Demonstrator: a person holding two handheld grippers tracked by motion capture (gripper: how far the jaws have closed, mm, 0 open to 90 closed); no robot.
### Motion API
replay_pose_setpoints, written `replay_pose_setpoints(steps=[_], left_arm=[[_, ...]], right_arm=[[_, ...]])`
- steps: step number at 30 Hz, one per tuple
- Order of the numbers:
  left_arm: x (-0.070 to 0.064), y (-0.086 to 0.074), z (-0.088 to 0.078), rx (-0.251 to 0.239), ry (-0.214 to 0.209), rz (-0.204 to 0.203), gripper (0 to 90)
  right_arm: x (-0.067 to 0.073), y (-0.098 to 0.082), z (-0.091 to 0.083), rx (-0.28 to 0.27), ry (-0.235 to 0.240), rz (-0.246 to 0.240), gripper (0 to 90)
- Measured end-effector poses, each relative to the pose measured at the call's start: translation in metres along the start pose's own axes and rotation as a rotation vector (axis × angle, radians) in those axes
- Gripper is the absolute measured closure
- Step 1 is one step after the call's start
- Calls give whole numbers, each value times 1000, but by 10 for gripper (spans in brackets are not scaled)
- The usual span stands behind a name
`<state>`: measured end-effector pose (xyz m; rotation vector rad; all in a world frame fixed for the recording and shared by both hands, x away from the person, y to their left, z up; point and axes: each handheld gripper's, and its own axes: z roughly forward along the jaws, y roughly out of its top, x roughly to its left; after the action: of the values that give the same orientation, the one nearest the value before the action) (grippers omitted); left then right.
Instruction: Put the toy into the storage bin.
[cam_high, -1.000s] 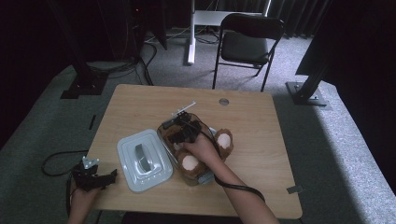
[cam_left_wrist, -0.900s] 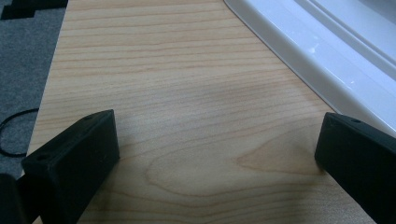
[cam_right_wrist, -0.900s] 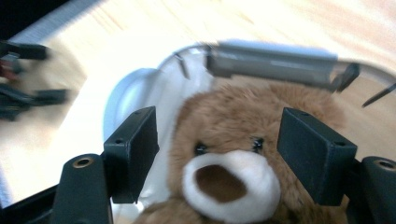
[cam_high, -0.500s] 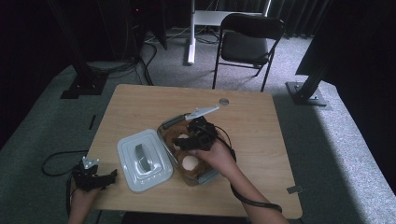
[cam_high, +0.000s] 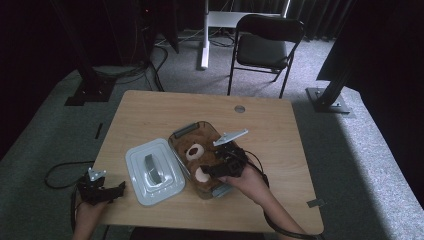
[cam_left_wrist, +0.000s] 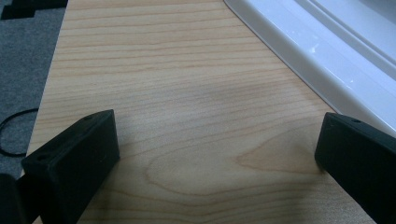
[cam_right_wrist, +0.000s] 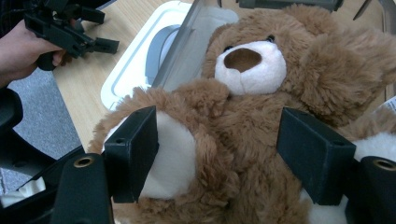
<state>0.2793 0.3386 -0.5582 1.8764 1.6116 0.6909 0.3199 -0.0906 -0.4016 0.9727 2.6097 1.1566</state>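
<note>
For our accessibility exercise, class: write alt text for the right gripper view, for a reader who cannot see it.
A brown teddy bear lies in a clear container, and the right tool holds its two black jaws open on either side of the bear's body. Behind, a white lid rests on the wooden table, where a hand holds the left tool.

No text, label, brand, number or sign can be read anywhere.

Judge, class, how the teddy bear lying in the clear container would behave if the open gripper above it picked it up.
The teddy bear looks plush, so it would probably squash between the right gripper's jaws and sag, limbs dangling. It seems light for its bulk. Its thick fur should resist slipping, and it looks unlikely to break or roll.
</note>
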Motion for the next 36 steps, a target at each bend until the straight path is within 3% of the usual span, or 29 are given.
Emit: replay_pose_setpoints(steps=[7,9,11,14,17,20,24,28,30,32,33,36], left_arm=[[0,0,0,1,-2,2,3],[0,0,0,1,-2,2,3],[0,0,0,1,-2,2,3],[0,0,0,1,-2,2,3],[0,0,0,0,-2,2,3],[0,0,0,-1,-2,1,3],[0,0,0,-1,-1,2,3],[0,0,0,-1,-1,2,3],[0,0,0,-1,-1,2,3],[0,0,0,-1,-1,2,3],[0,0,0,-1,-1,2,3],[0,0,0,-1,-1,2,3]], right_arm=[[6,-3,-12,-14,20,-14,286],[9,-8,-15,-12,46,-14,287],[12,-12,-16,-8,54,-18,326],[13,-15,-9,19,48,-35,322],[7,-14,0,31,48,-18,318],[2,-9,7,35,18,-12,328],[0,-3,29,97,0,-31,329],[4,0,50,179,-39,-72,328],[11,2,59,218,-97,-112,328],[16,3,63,253,-126,-145,327],[18,3,65,266,-138,-169,328],[21,2,66,263,-155,-174,331]])
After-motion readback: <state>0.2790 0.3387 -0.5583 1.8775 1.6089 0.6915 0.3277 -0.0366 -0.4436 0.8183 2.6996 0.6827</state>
